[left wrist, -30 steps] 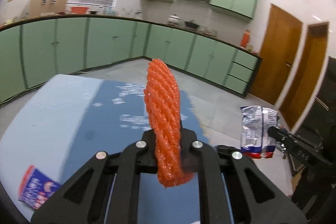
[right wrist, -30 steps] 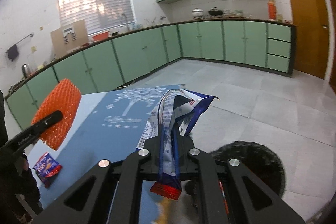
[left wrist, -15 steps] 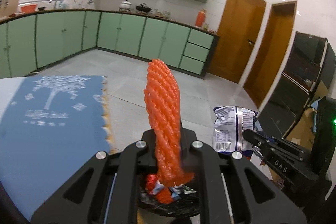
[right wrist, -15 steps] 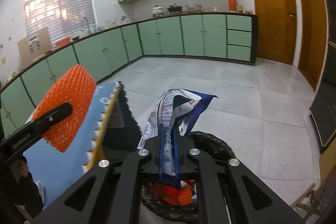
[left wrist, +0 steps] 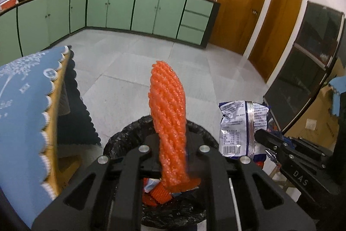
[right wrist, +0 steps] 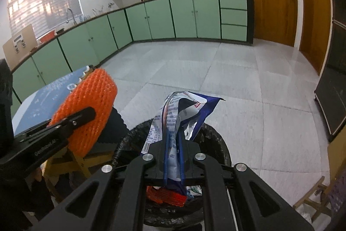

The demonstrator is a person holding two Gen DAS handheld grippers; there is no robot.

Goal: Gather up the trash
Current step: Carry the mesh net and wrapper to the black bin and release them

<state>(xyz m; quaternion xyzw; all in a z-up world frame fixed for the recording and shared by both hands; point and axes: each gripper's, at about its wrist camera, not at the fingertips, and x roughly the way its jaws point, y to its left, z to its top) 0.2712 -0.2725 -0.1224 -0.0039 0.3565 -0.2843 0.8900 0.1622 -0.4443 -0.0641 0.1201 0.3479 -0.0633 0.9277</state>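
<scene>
Green kitchen, tiled floor. Left view: the left gripper (left wrist: 173,157), jaws just easing apart, holds an orange net (left wrist: 167,122) over the bin (left wrist: 121,140); table (left wrist: 23,109) beside. Right view: the right gripper (right wrist: 174,159) pinches a wrapper (right wrist: 179,120) above that bin (right wrist: 218,140).

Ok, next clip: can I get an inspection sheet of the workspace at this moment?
Surface: table with blue cloth, at left beside the bin.
Job's things: orange net and wrapper, both above the bin; trash already inside.
Clutter: cardboard box at right.
Grippers: left gripper fingers have just been opening, net between them; right gripper shut on wrapper.
Cables: nothing seen.
Surroundings: green cabinets, wooden doors, tiled floor.
</scene>
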